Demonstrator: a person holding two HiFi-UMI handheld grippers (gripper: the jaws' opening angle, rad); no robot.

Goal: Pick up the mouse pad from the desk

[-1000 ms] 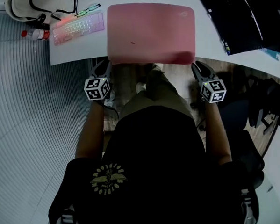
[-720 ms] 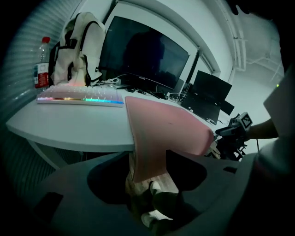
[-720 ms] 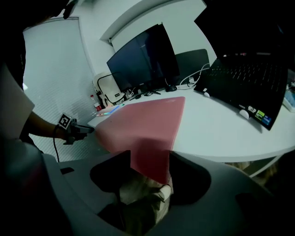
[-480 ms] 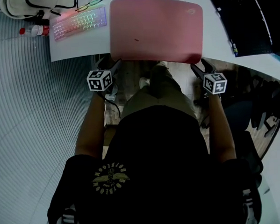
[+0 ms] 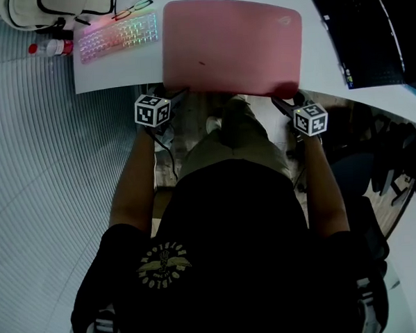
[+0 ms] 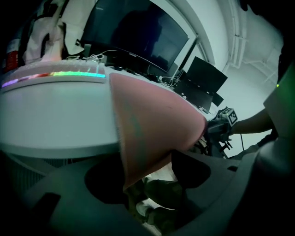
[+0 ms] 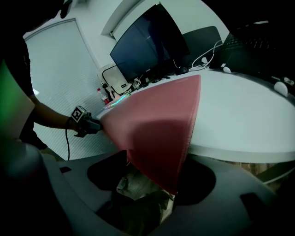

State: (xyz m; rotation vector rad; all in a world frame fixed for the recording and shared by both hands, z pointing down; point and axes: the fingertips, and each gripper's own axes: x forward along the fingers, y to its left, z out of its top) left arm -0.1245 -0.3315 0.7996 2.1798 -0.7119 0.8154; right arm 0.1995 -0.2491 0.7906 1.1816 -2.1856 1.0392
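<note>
Pad (image 5: 229,46): large pink rectangle with rounded corners, a matte cloth face and a stitched rim. It lies flat on the smooth white desk (image 5: 109,73), its near long edge hanging past the desk's front edge.

Left claw (image 6: 150,179): at the pad's near-left corner. I read the jaws as apart, with the soft corner drooping down between them and leaning on the left jaw.

Right claw (image 7: 152,182): at the near-right corner. Jaws apart here too, and the corner dips into the gap as a limp pink point.

Keyboard (image 5: 118,36): slim, with rainbow-lit keys, on the desk just left of the pad. A small red-capped bottle (image 5: 49,47) lies on its side beyond the keyboard's left end.
</note>
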